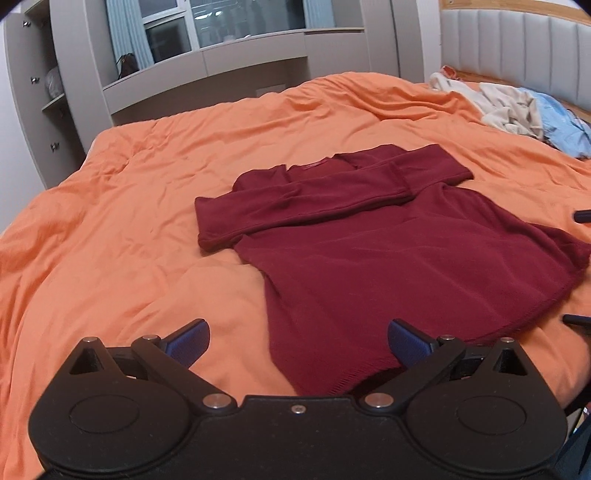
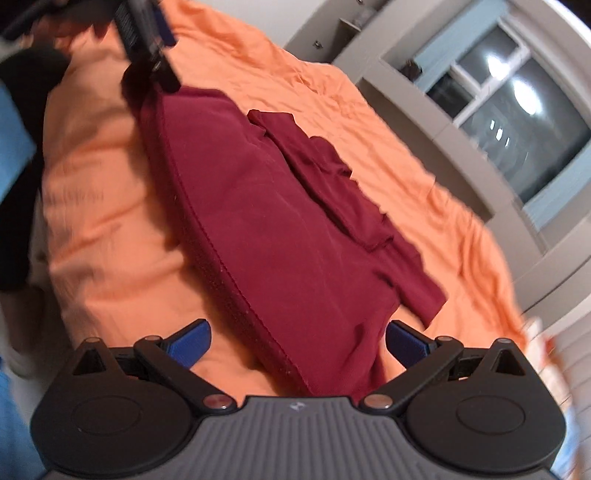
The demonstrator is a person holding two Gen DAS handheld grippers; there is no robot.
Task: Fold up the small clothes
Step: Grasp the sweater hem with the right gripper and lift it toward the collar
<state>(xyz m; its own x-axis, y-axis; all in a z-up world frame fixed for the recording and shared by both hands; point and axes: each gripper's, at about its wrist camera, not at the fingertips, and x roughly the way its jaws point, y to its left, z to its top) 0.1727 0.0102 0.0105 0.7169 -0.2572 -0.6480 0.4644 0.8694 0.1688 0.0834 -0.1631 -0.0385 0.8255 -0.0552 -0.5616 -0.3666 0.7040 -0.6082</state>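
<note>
**Ana:** Orange bedding [image 1: 129,229] fills the whole scene, rumpled all the way across. Closest in, the left gripper [image 1: 298,341] has its blue fingers [image 1: 188,341] spread wide, nothing between them but air.

**Ben:** And just under it, the bottom hem of the dark red sweater [image 1: 369,266], lying flat on the bedding. Right side?

**Ana:** The right gripper [image 2: 297,341] is spread wide as well, hovering over the other hem corner of the sweater [image 2: 266,229]. That view is blurred, so fine detail is lost.

**Ben:** Further up the sweater?

**Ana:** Both sleeves [image 1: 306,199] are folded across the chest, one overlapping the other, collar just beyond.

**Ben:** And behind that?

**Ana:** A heap of pale and light blue clothes [image 1: 517,110] at the far right, against the padded headboard [image 1: 517,44]. At the back, grey shelving [image 1: 74,74] and a window [image 1: 221,22] with blue curtains.
</note>
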